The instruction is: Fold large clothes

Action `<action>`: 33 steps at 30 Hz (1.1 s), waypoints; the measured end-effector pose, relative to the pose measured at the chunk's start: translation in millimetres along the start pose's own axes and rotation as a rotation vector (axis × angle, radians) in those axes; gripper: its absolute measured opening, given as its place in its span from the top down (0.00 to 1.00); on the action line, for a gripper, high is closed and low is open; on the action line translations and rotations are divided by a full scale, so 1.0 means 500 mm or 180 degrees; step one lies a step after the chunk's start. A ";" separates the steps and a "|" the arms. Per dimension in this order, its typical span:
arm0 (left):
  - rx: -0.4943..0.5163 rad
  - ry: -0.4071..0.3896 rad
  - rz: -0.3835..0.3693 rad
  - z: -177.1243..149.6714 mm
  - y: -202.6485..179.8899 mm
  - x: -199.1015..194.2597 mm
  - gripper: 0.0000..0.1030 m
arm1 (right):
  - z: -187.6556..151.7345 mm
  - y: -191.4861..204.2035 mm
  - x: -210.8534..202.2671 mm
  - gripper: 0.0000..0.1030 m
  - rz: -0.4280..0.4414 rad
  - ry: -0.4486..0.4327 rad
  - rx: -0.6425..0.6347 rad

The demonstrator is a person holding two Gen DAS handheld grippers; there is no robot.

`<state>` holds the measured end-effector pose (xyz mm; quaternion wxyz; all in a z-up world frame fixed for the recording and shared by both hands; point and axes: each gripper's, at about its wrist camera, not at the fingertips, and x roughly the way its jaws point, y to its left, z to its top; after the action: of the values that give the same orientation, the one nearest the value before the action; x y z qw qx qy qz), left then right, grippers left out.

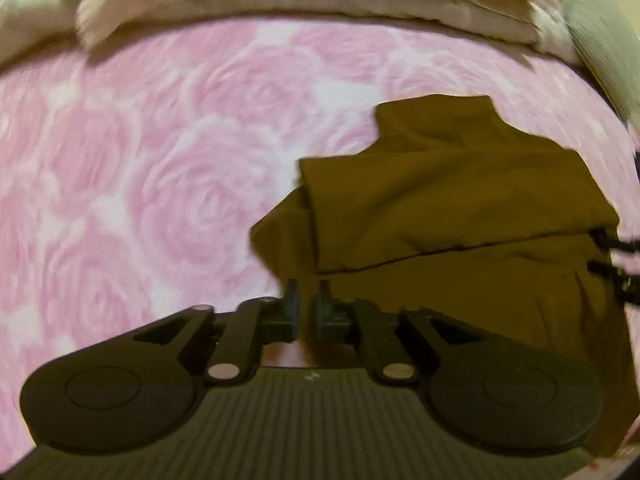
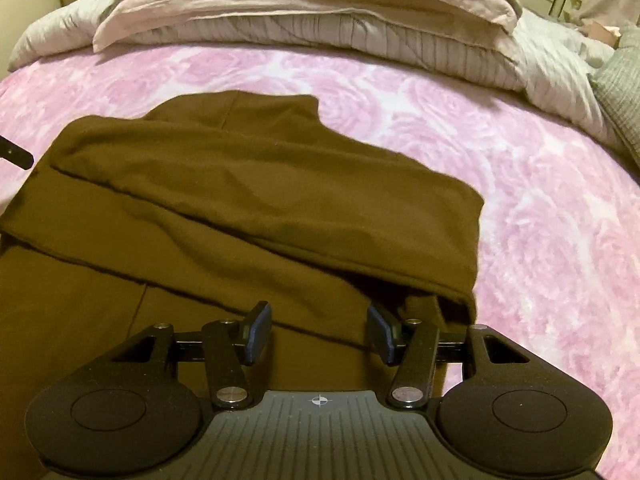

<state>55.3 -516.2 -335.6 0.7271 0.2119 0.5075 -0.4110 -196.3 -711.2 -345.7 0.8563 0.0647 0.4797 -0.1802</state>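
Observation:
A large brown garment (image 2: 248, 200) lies partly folded on the pink rose-patterned bedspread (image 2: 540, 200), its upper layer doubled over the lower one. In the left wrist view the same brown garment (image 1: 460, 200) fills the right half. My left gripper (image 1: 307, 300) is shut on the garment's near left edge, with cloth pinched between its fingers. My right gripper (image 2: 320, 332) stands open just above the garment's near right part, nothing between its fingers. Its dark fingertips (image 1: 616, 272) show at the right edge of the left view. A bit of the left gripper (image 2: 16, 156) shows at far left.
Folded pale quilts and pillows (image 2: 304, 12) are stacked along the far side of the bed. A grey knitted cloth (image 2: 620, 92) lies at the far right. Bare bedspread (image 1: 140, 200) spreads to the left of the garment.

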 end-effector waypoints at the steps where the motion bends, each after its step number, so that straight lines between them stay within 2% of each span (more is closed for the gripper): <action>1: 0.0190 -0.0053 0.0002 -0.001 -0.017 -0.001 0.87 | 0.002 0.000 0.000 0.51 0.0010 -0.0005 -0.0010; 2: 0.0451 -0.0089 0.0030 -0.002 -0.040 0.001 0.79 | 0.004 -0.001 0.000 0.51 0.0023 -0.0010 -0.0028; 3: 0.0717 -0.0117 0.0096 -0.005 -0.062 0.006 0.75 | 0.005 0.000 0.001 0.51 0.0027 -0.0016 -0.0050; 5: 0.1073 -0.0157 0.0158 -0.007 -0.090 0.019 0.75 | 0.008 -0.004 0.004 0.51 0.0032 -0.0026 -0.0051; 8: 0.1294 -0.0149 0.0109 -0.005 -0.103 0.051 0.75 | 0.014 -0.022 0.017 0.51 0.0079 -0.0029 0.0077; 11: 0.1136 -0.0003 0.0032 0.004 -0.083 0.092 0.73 | 0.007 -0.071 0.044 0.51 0.0162 0.0040 0.0470; 13: 0.1028 -0.0013 -0.0016 0.009 -0.070 0.093 0.71 | -0.010 -0.116 0.060 0.52 0.0170 0.0128 0.0850; 15: 0.1026 0.0021 0.0036 0.009 -0.069 0.083 0.71 | -0.033 -0.161 0.047 0.52 0.0243 0.0040 0.1267; 17: 0.1036 0.0048 0.0088 -0.003 -0.072 0.065 0.71 | -0.048 -0.181 0.025 0.52 0.0237 0.0003 0.1443; 18: 0.1034 0.0060 0.0101 -0.012 -0.073 0.057 0.71 | -0.054 -0.183 0.016 0.52 0.0196 0.0019 0.1462; 20: 0.0969 0.0111 0.0135 -0.035 -0.076 0.035 0.71 | -0.072 -0.194 0.005 0.51 -0.0085 0.0196 0.1557; 23: 0.0850 0.0169 0.0105 -0.079 -0.098 -0.004 0.71 | -0.113 -0.226 -0.024 0.51 -0.0177 0.0287 0.1949; 26: 0.0804 0.0187 0.0066 -0.130 -0.140 -0.042 0.71 | -0.129 -0.212 -0.061 0.51 -0.0003 0.0221 0.1826; 29: 0.0650 0.0206 0.0003 -0.186 -0.181 -0.064 0.69 | -0.145 -0.176 -0.074 0.51 0.0314 0.0235 0.1646; 31: 0.0562 0.0247 -0.0031 -0.228 -0.210 -0.067 0.68 | -0.168 -0.160 -0.064 0.51 0.0467 0.0343 0.1592; 33: 0.0505 0.0316 -0.0036 -0.270 -0.232 -0.061 0.67 | -0.196 -0.154 -0.054 0.51 0.0487 0.0481 0.1574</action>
<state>-119.2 -473.0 -348.4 0.6796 0.2861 0.5099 -0.4430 -316.1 -748.0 -370.1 0.7873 0.3212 0.4774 -0.2214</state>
